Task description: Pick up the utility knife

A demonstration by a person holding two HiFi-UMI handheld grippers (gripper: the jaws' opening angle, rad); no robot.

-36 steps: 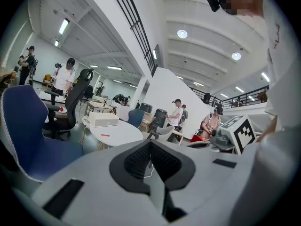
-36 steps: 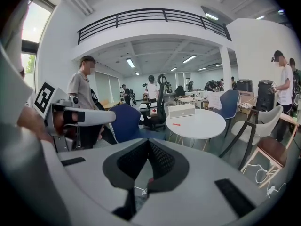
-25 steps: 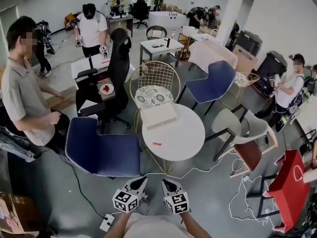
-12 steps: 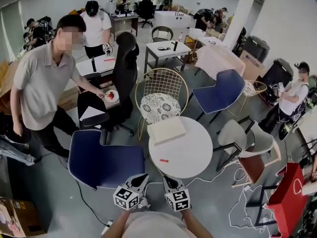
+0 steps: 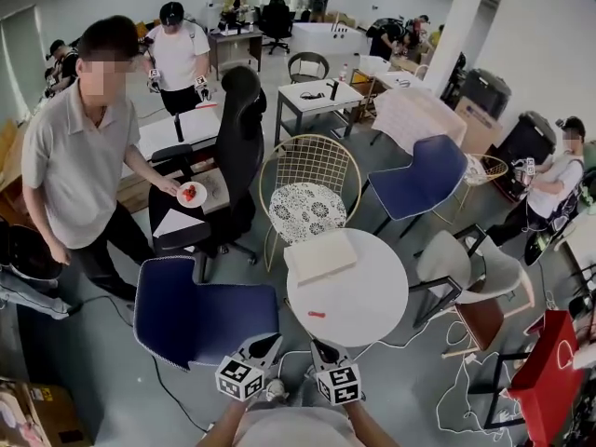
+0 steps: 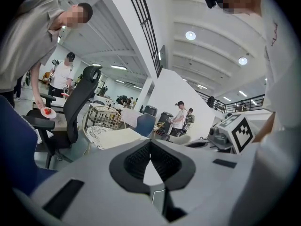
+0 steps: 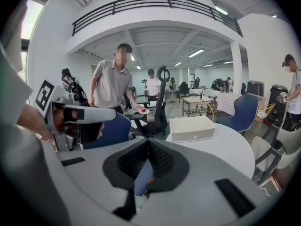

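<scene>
- Utility knife (image 5: 317,314): red, near the round table's (image 5: 377,291) near edge, long axis crosswise.
- Right gripper (image 5: 319,345) sits just short of it; left gripper (image 5: 269,341) is farther left.
- Both jaw pairs together, empty.

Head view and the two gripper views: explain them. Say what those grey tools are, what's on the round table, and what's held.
No robot here: a person holds a two-jaw gripper in each hand, the left gripper and the right gripper. The checkered cubes are part of them. The head view comes from a camera on that person's head, looking down. Each gripper view comes from a camera riding on one gripper, looking along its jaws. On the round white table lie a cream box and what looks like the small red utility knife. Both pairs of jaws are shut and hold nothing; neither touches the knife.
</scene>
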